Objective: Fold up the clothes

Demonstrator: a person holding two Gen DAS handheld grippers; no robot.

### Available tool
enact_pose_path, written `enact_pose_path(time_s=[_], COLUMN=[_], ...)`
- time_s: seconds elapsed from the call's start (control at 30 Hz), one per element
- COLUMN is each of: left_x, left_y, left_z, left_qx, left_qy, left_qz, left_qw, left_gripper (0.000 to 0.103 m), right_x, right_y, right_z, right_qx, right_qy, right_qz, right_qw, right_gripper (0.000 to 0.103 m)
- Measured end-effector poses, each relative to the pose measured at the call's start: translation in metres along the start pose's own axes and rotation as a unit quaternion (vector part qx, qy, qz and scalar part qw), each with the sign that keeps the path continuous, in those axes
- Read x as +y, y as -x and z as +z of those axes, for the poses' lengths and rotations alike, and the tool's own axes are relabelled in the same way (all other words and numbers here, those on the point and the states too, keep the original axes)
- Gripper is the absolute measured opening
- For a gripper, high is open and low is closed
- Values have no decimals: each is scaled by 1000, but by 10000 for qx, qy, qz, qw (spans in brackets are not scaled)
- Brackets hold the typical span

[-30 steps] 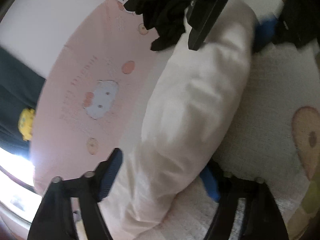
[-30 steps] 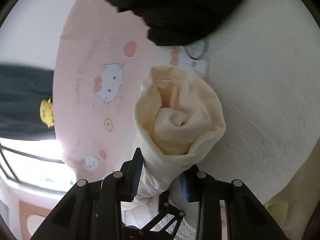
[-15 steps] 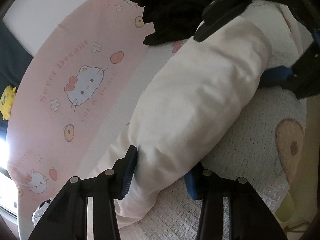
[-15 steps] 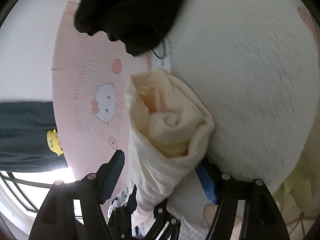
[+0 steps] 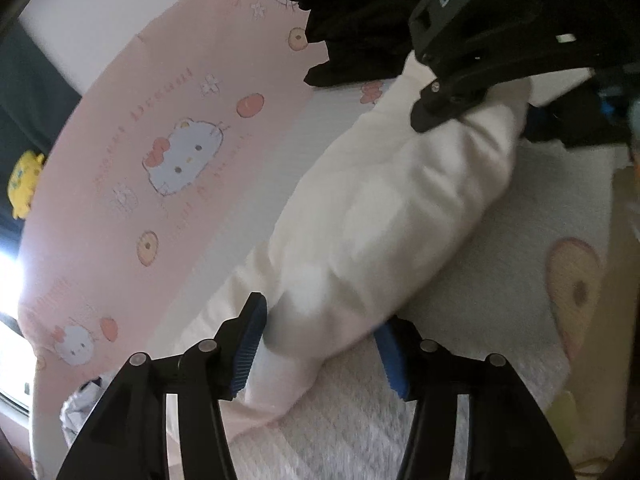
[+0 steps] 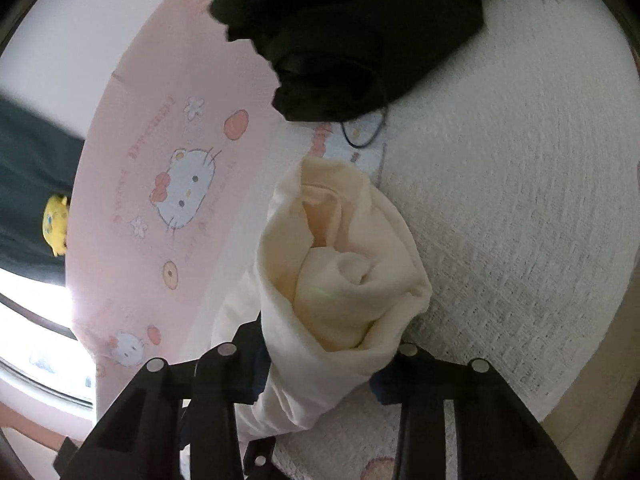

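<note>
A cream garment [image 5: 384, 216], rolled into a long bundle, lies slantwise on a white textured blanket [image 5: 516, 216]. My left gripper [image 5: 320, 352] is shut on its near end, with blue pads pressed to both sides. At the far end, a finger [image 5: 448, 100] of my right gripper presses on the roll. The right wrist view looks into the roll's open spiral end [image 6: 344, 280]. There my right gripper [image 6: 324, 368] is shut on the cream garment, with the cloth bulging between its fingers.
A crumpled black garment [image 6: 352, 40] lies just beyond the roll on the blanket [image 6: 520, 240]. A pink cartoon-cat sheet [image 5: 180, 160] runs along the left. Farther left are dark cloth with a yellow figure [image 5: 24, 184] and a bright window. A small crumpled grey item [image 5: 80, 408] sits at lower left.
My left gripper went from wide open to shut around the roll's near end. My right gripper opened half a second ago and has closed on the other end again.
</note>
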State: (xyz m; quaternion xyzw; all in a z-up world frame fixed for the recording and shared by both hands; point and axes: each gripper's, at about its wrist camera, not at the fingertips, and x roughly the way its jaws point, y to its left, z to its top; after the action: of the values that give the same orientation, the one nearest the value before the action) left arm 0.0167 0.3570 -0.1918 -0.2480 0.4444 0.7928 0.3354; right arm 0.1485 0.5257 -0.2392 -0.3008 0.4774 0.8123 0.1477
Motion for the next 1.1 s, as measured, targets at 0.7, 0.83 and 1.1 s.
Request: enact_pose_path(time_s=[0.7,0.83,1.1], left_x=[128,132,98], left_y=[17,6,-41], left_z=[3,8,-9], left_qx=[-369,-486,228], left_qy=[2463,3031,3259], left_qz=[-1542,-2494,-2977], left_qw=[9561,9185,8970], left_gripper=[51,44,14], right_x=[94,89,94], right_y=[21,22,28], right_z=[-5,-5,-8], right_qx=[-518,-437,-370], right_qy=[2309,2272,2370], right_qz=[-902,-818,-531], right_qw=[9674,9694,9694], right_gripper=[35,35,35])
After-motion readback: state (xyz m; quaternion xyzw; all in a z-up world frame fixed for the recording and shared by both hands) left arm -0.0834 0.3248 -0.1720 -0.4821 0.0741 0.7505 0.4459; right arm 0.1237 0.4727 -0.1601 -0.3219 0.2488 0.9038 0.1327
